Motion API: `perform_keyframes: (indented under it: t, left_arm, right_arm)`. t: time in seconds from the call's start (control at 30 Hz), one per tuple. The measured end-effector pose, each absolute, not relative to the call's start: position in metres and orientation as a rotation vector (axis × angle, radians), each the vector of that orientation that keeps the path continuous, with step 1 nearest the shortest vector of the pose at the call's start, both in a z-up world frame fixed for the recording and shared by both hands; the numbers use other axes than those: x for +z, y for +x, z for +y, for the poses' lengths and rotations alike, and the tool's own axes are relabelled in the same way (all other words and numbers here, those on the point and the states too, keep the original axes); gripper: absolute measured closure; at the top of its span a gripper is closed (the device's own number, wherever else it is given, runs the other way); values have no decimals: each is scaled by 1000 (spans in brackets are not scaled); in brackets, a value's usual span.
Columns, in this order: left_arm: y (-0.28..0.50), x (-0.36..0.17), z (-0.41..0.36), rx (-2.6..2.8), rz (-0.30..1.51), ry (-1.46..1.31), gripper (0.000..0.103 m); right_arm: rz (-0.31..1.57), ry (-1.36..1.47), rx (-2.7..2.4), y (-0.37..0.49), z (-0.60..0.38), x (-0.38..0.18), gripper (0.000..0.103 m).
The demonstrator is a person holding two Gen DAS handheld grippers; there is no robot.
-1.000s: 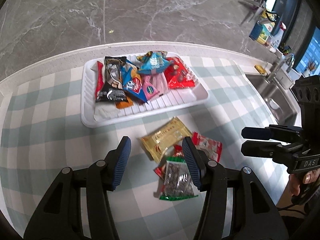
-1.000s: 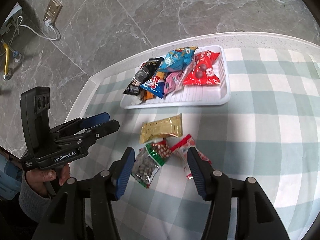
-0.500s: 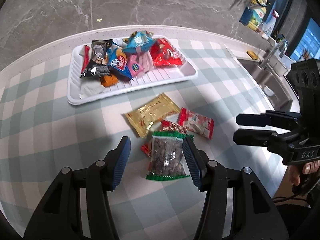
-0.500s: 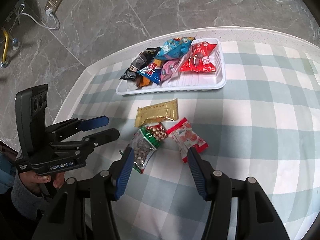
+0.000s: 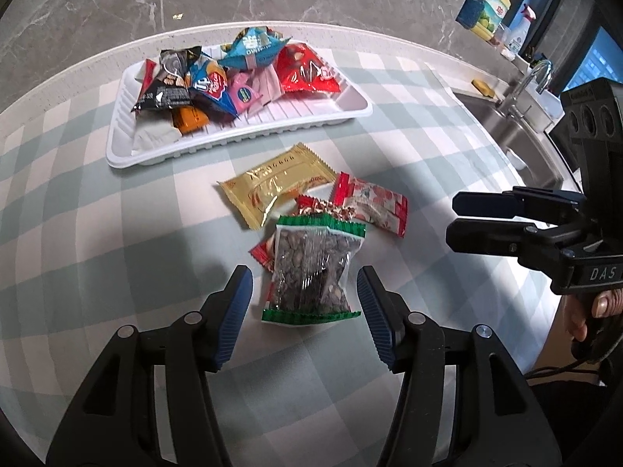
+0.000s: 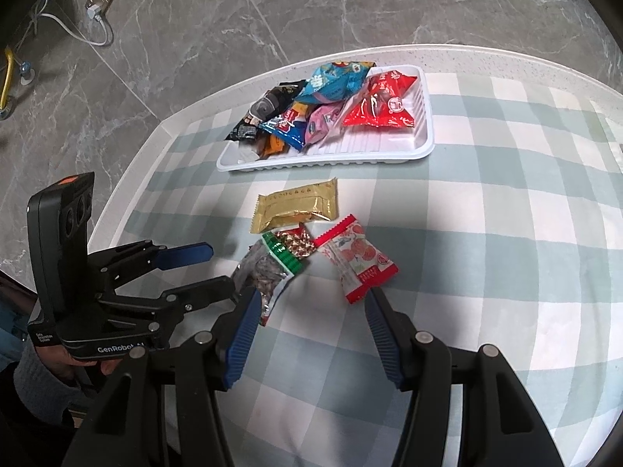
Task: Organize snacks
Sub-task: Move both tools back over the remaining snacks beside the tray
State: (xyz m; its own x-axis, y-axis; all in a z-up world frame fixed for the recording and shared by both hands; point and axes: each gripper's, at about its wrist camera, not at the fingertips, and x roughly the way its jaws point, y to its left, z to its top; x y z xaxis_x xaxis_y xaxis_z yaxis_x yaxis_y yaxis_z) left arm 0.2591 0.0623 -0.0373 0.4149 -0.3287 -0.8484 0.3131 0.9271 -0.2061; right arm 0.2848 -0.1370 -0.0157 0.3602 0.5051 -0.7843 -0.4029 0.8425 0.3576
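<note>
The clear seed packet (image 5: 311, 268) with green ends lies flat on the checked surface (image 5: 97, 241), nearest of the four loose snacks, its far end overlapping a small red-and-gold sweet (image 5: 323, 208). The left gripper (image 5: 303, 311) hangs right over its near end, fingers apart, one either side, nothing pinched yet. Best bet, I'd say: come straight down and close across the packet's width, low on the crinkly film, so the sweet beneath isn't dragged along. The gold wafer pack (image 5: 276, 185) and the white-and-red candy bag (image 5: 372, 204) sit just beyond, touching the pile. Then the white tray (image 5: 350, 111), heaped at its left and far side, bare ribs along its near right. That's the landing spot! The right gripper (image 6: 311, 307) waits near the candy bag, fingers also apart and empty. The surface's rim curves close behind the tray, and a sink (image 5: 506, 124) lies off right.
</note>
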Motion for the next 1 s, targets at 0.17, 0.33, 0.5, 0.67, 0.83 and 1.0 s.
perform_keyframes:
  t: [0.17, 0.33, 0.5, 0.67, 0.83, 1.0]
  left_arm:
    - [260, -46, 58, -412, 1083, -9, 49]
    - [264, -52, 54, -420, 1098, 1, 49]
    - [268, -58, 50, -421, 1112, 7, 48]
    - [272, -64, 45, -420, 1126, 19, 48]
    - [276, -69, 42, -419, 1137, 25, 48]
    - [281, -74, 39, -420, 1147, 28, 48]
  right_arm:
    - [1056, 78, 579, 288, -135, -21, 42]
    - [1061, 34, 574, 292, -133, -28, 41]
    - [1066, -13, 572, 300, -130, -35, 41]
    - [1073, -80, 575, 308, -124, -43, 41]
    - [1077, -139, 588, 316, -117, -50, 41]
    - [1080, -182, 598, 323, -112, -55, 41]
